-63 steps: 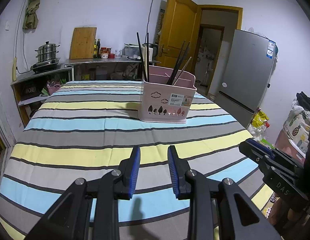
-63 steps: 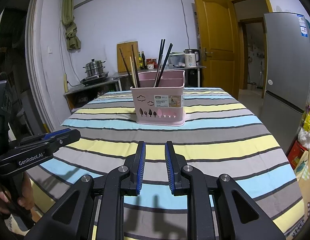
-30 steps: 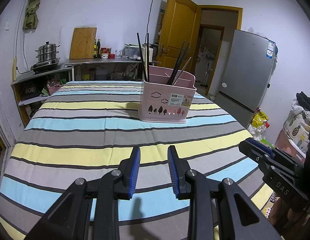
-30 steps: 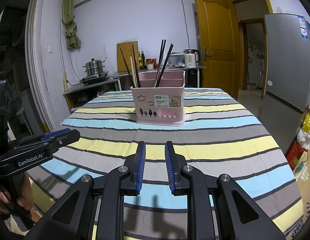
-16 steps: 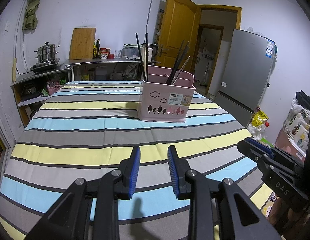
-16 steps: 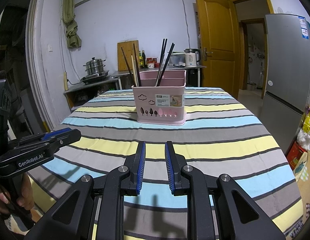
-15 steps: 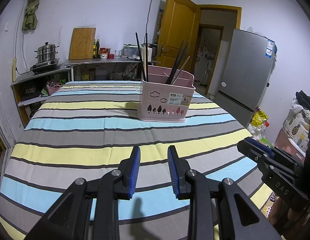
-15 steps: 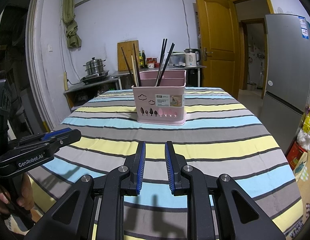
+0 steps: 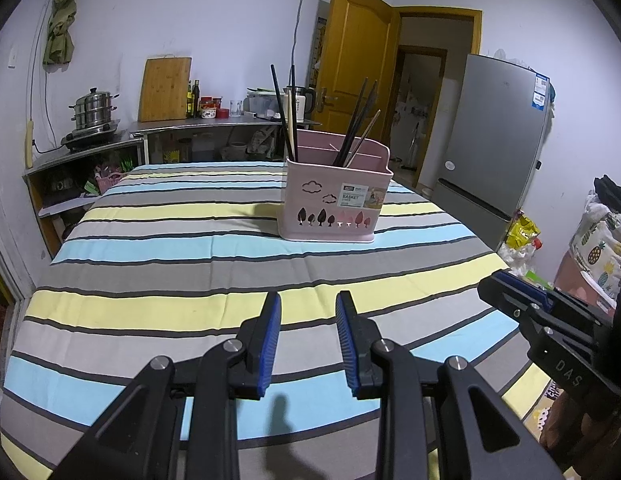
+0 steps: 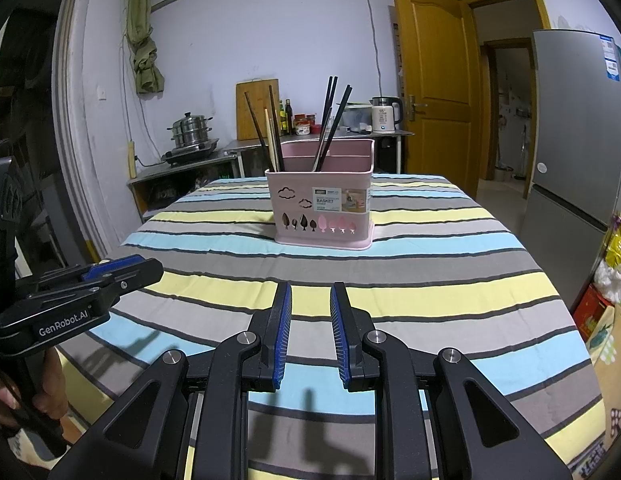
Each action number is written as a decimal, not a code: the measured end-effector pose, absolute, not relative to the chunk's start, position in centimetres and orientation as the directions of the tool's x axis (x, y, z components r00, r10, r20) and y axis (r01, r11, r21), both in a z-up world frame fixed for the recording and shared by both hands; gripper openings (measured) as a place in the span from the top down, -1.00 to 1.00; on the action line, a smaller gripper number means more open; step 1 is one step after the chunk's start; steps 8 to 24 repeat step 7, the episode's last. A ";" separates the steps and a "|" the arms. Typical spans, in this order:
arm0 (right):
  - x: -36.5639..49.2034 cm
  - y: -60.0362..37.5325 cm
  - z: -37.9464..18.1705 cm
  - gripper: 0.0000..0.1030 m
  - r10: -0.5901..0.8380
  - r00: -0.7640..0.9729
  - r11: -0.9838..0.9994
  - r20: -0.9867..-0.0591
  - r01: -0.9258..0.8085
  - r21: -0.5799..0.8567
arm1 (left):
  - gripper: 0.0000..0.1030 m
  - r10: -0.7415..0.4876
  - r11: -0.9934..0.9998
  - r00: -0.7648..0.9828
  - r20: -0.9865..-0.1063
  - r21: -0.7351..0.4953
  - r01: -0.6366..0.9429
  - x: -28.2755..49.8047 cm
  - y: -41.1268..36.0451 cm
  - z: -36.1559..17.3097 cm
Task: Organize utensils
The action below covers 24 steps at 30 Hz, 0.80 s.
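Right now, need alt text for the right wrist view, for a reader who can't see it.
The right gripper hangs open and empty over a striped tablecloth, facing a pink utensil basket of upright chopsticks mid-table. The left gripper juts in from the left edge; a kitchen counter and fridge stand behind.

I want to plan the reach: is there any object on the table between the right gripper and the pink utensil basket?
Nothing visible. Only bare striped tablecloth lies between the right gripper and the pink plastic utensil basket holding the dark chopsticks.
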State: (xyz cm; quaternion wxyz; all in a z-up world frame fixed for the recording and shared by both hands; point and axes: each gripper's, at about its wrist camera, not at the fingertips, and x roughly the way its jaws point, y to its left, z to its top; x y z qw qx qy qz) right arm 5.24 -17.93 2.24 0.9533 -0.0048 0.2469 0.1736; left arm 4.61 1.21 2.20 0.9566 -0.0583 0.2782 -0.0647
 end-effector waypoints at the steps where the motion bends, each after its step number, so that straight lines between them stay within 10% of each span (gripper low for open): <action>1: 5.3 -17.8 2.2 0.61 0.329 0.818 0.940 -0.473 -0.334 0.077 | 0.43 -0.154 0.985 0.838 -0.523 -0.145 0.091 4.6 1.2 2.2; 24: 5.3 -18.0 2.3 0.61 0.329 0.818 0.940 -0.472 -0.334 0.077 | 0.43 -0.150 0.986 0.840 -0.521 -0.145 0.086 4.6 1.1 2.2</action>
